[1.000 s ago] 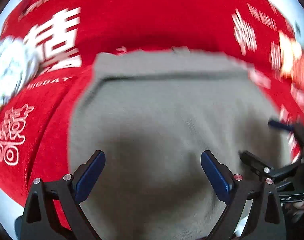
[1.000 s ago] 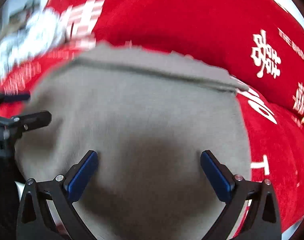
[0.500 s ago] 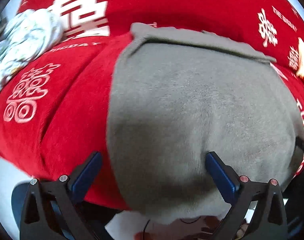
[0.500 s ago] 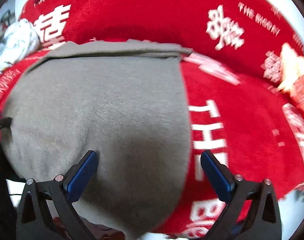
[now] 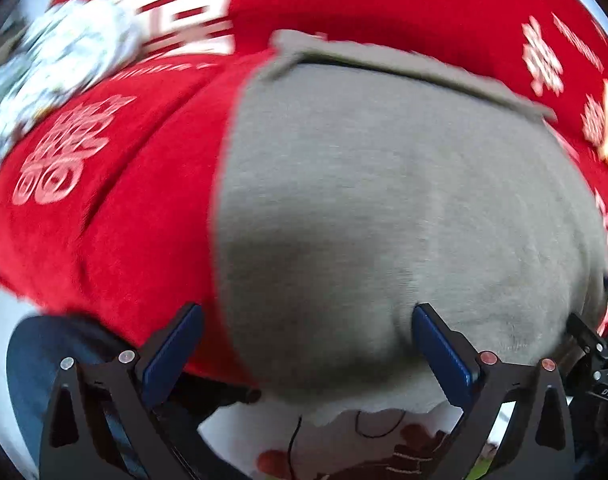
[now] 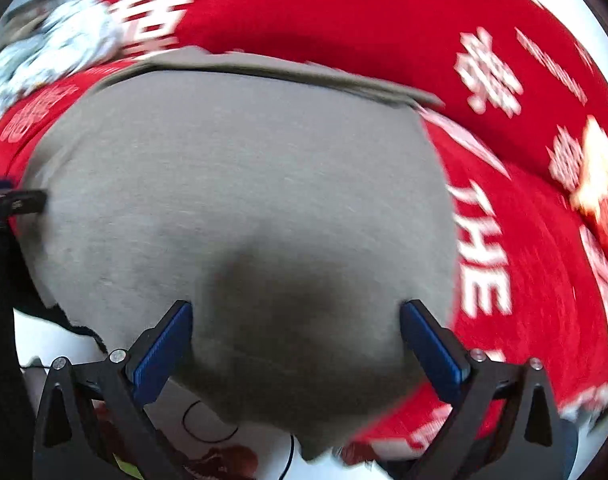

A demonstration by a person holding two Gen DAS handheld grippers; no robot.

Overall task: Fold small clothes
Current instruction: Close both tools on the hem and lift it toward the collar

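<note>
Nearest the lenses, both tools hover with jaws spread wide and nothing pinched. The left hand-held gripper (image 5: 307,344) straddles the near left edge of the grey garment (image 5: 383,208): one blue pad sits over red cloth, the other over grey. The right hand-held gripper (image 6: 296,340) has both pads over the grey fabric near its near right corner; whether the pads touch the cloth cannot be told through the blur. The garment lies flat on a red cloth (image 5: 116,216) printed with white characters, which covers the tabletop, and its near hem overhangs the front edge slightly. Below that edge a white printed fabric (image 5: 343,440) and something dark blue (image 5: 32,360) show, probably the person's clothing. The grey piece looks like soft, light knit, limp with a matte surface, so it should drape and crease easily and not slip much on the plush red cloth. Judged from the layout, the near corners or side edges are the sensible places to pinch, taking all layers. At its far edge a folded band (image 6: 264,68) lies across the width, suggesting a fold already made. Further back left sits a crumpled pale patterned cloth (image 5: 64,56), well apart, and far right a blurred yellowish object (image 6: 595,168).
</note>
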